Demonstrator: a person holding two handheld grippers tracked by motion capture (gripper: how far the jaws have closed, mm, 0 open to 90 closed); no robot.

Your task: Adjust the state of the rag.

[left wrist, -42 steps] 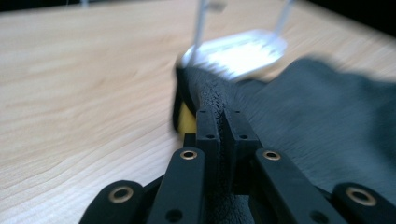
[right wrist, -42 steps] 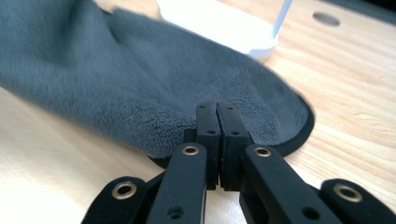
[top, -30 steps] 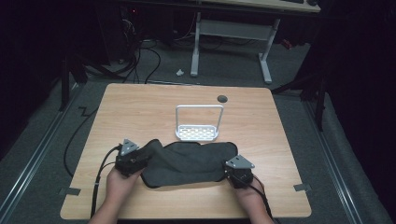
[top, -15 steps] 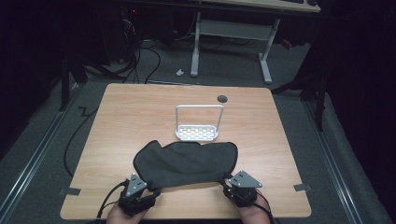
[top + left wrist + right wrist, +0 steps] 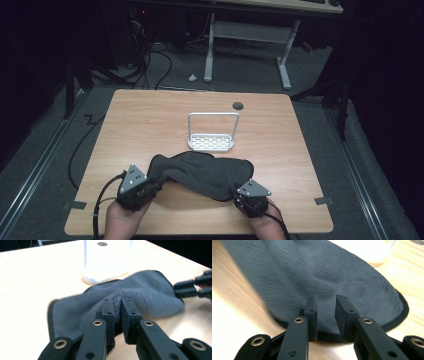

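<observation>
A dark cloth [image 5: 200,172] is spread across the near part of the bench [image 5: 150,115], just in front of a white wire rack [image 5: 212,131]. A fold of it is pinched in the nearly closed jaws of the left tool [image 5: 117,305]. Its edge is seen between the slightly parted jaws of the right tool [image 5: 325,306]; a grip cannot be confirmed

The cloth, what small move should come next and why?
Probably close the right tongs on the cloth: their jaws stand apart around its near edge, while the left tongs already pinch a fold.
</observation>
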